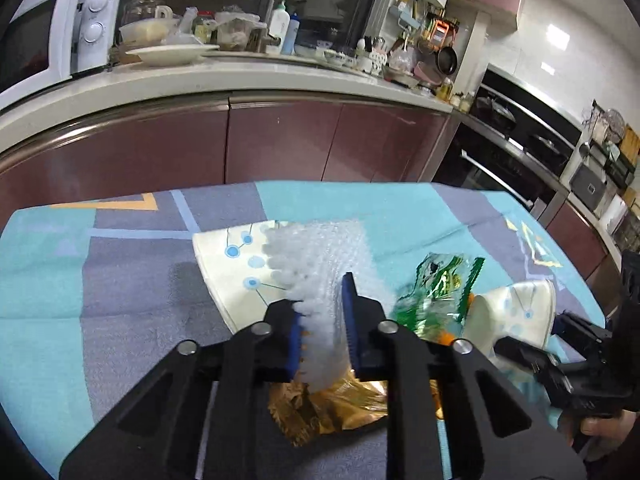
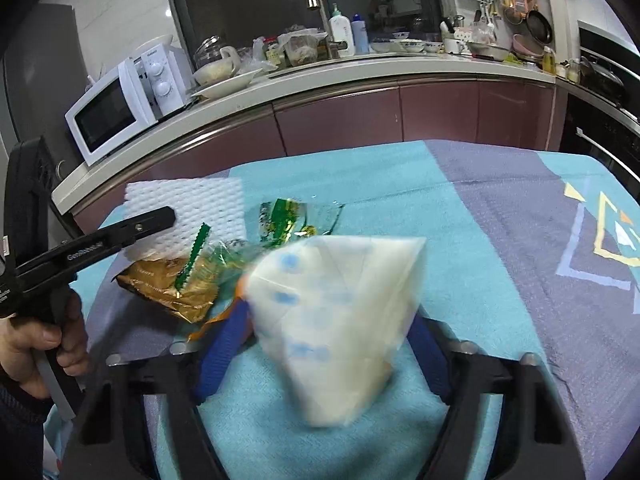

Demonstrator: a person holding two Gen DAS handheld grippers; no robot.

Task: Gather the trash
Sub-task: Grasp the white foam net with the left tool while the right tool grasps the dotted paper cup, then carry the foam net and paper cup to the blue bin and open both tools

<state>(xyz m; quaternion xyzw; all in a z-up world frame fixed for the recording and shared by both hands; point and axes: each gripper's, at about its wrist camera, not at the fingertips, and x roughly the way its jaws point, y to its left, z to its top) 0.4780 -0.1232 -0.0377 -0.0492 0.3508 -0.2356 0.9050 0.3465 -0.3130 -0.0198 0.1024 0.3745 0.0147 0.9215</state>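
Tablecloth (image 2: 480,240) under blurred paper cup (image 2: 340,320)

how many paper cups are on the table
2. One flattened paper cup lies on the cloth behind the white foam net. The other paper cup sits between the fingers of the right gripper. More could be hidden under the wrappers.

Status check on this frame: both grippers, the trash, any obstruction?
Left gripper shut on white foam netting. Right gripper clamped on flattened paper cup. Gold wrapper and green wrapper loose on cloth. Nothing blocking.
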